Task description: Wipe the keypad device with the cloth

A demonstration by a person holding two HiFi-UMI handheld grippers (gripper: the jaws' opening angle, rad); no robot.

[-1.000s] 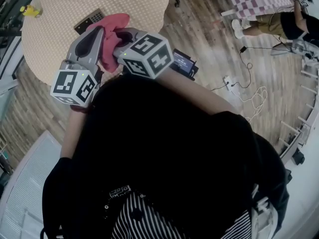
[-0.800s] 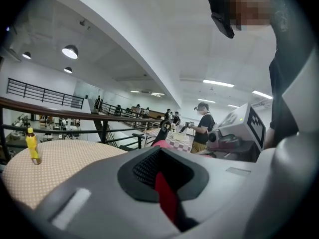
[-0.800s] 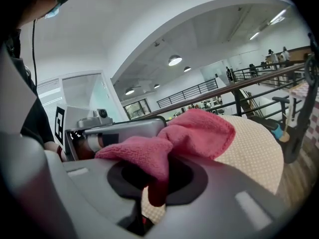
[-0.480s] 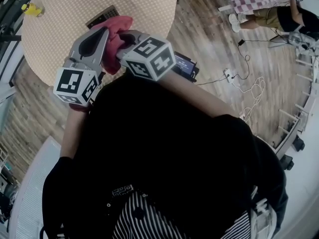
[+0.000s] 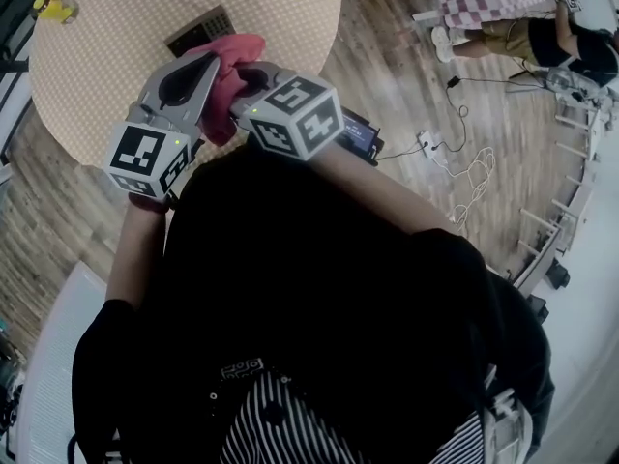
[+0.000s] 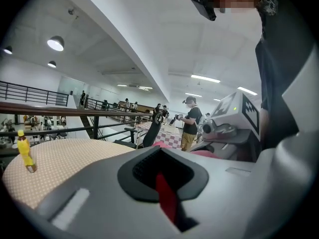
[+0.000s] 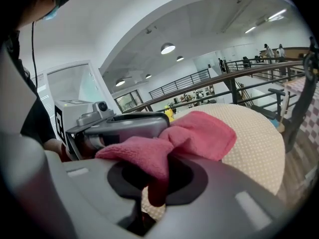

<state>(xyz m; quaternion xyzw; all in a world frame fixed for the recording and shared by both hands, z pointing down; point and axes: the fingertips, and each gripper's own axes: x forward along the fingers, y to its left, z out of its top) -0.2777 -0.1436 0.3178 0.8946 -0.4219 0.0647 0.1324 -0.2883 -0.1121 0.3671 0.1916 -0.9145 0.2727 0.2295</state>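
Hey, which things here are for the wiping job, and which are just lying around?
Job: cloth, held in left gripper and right gripper; keypad device.
Lying about: yellow figure on table; floor cables.

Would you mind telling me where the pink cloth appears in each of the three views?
Head view: cloth upper left, beside the keypad device.
Left gripper view: a red strip of it between the jaws, bottom centre.
Right gripper view: centre, pinched in the jaws.
Shared landmark: the yellow toy on the round table.
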